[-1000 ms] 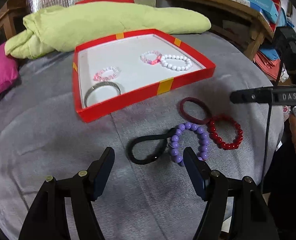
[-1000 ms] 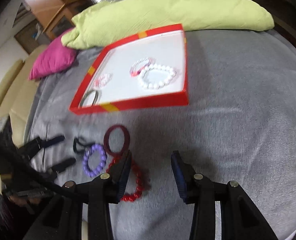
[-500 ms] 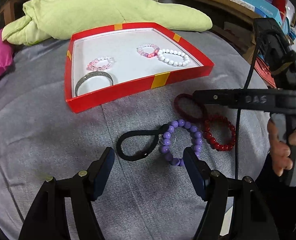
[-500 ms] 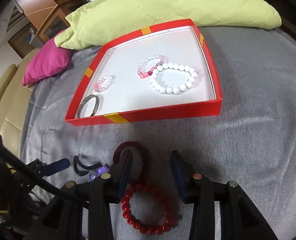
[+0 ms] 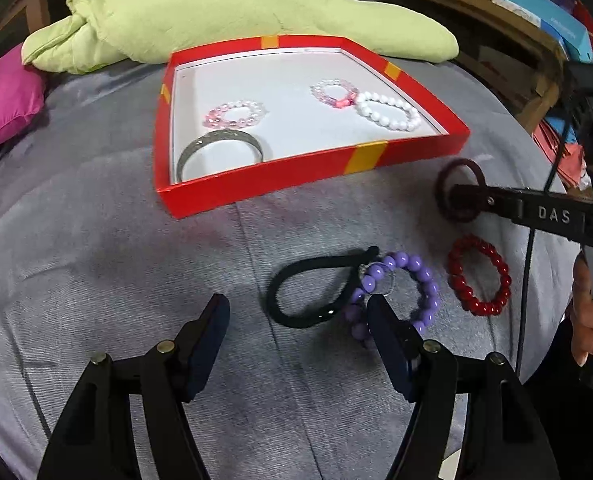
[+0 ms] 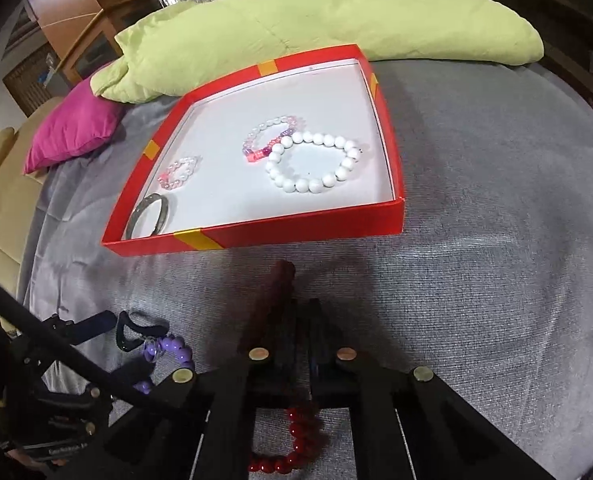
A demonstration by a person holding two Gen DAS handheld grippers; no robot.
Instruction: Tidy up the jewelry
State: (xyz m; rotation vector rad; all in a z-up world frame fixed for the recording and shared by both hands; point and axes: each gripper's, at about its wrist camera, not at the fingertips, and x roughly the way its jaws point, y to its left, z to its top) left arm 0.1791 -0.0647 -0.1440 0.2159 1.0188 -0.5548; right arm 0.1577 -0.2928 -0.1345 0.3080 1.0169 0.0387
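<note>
A red tray (image 5: 308, 178) (image 6: 296, 236) on the grey cloth holds a white bead bracelet (image 5: 388, 111) (image 6: 312, 166), two pink bead bracelets (image 5: 234, 114) (image 5: 333, 91) and a silver bangle (image 5: 220, 148) (image 6: 150, 216). In front of it lie a black hair band (image 5: 308, 292), a purple bead bracelet (image 5: 396, 296) (image 6: 168, 354) and a red bead bracelet (image 5: 478, 280) (image 6: 292, 444). My right gripper (image 6: 296, 312) (image 5: 462, 196) is shut on a dark maroon bangle (image 5: 460, 190) (image 6: 272, 300). My left gripper (image 5: 296, 320) is open, just before the black band.
A lime-green cushion (image 5: 224, 12) (image 6: 316, 28) lies behind the tray, a magenta pillow (image 5: 4, 100) (image 6: 76, 128) to its left. A wooden shelf with boxes (image 5: 536, 20) stands at the right. Grey cloth (image 6: 496, 240) stretches right of the tray.
My right gripper has moved forward over the maroon bangle and closed on it. The left gripper has shifted slightly left and stays open.
</note>
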